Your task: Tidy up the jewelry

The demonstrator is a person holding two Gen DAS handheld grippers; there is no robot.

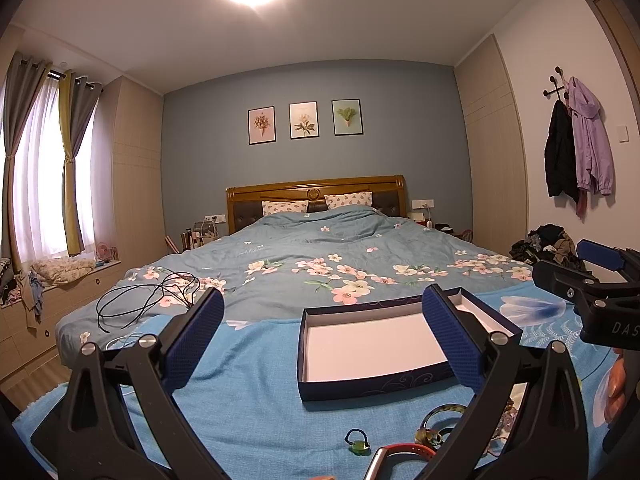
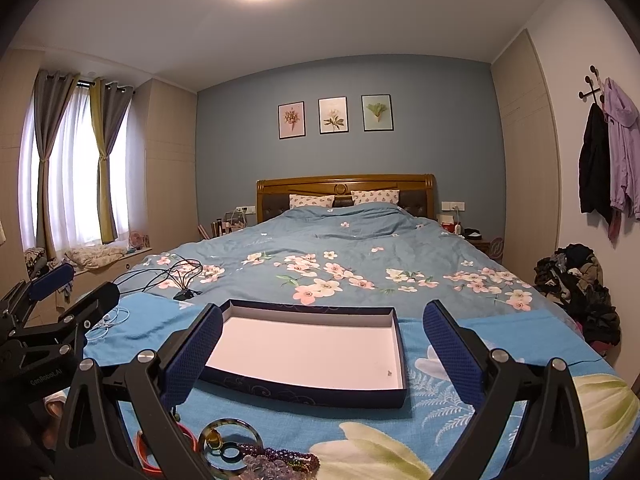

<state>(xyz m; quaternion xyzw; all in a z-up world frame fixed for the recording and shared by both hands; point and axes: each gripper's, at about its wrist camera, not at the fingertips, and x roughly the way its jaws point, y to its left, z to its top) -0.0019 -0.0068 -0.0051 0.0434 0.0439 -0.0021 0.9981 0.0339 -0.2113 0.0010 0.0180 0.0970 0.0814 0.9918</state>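
Bed (image 2: 360, 248) scene: empty box (image 2: 312, 348) on blue cloth (image 2: 460, 408), jewelry (image 2: 256, 456) heaped just before it. Left gripper (image 1: 324, 336) and right gripper (image 2: 324, 344) hover near the box, fingers (image 2: 192, 352) spread wide, gripping nothing.

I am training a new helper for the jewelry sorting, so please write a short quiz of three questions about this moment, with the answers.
1. True or false: the dark blue box on the bed already holds several bracelets.
2. Multiple choice: where does the jewelry pile lie in relation to the box? A) inside it B) in front of it, nearer to the cameras C) behind it, by the pillows
3. Short answer: what is the state of the left claw and the right claw?

Key
1. False. The white inside looks bare but for one tiny speck.
2. B
3. Both are open and hold nothing.
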